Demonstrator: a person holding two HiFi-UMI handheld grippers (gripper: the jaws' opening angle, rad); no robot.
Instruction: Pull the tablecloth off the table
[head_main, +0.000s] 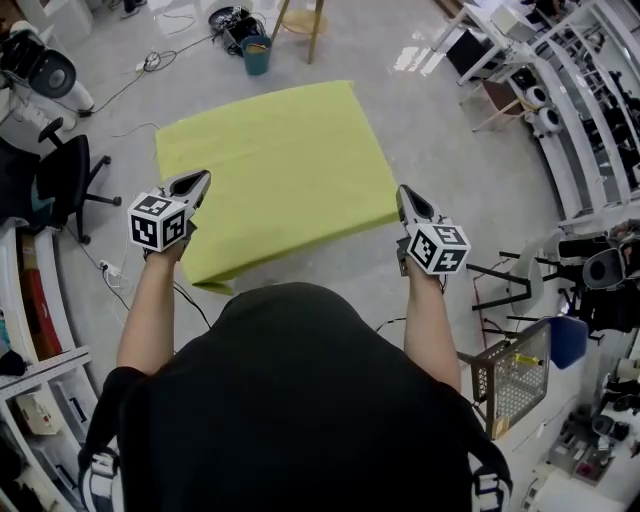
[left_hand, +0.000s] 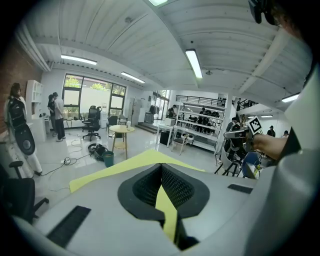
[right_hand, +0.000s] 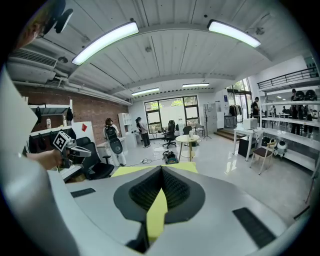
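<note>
I see left gripper (head_main: 200, 180) and right gripper (head_main: 403, 193), each with fingers (left_hand: 177, 189) clenched on the yellow tablecloth (head_main: 275, 165) (near-left and near-right corners).

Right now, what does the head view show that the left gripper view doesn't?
Head view only: the whole tablecloth spread flat, with the left gripper and right gripper at its side edges. Left gripper view only: a tablecloth fold pinched between its shut jaws, plus people by the windows. Both: the tablecloth, the teal bucket and the right gripper.
</note>
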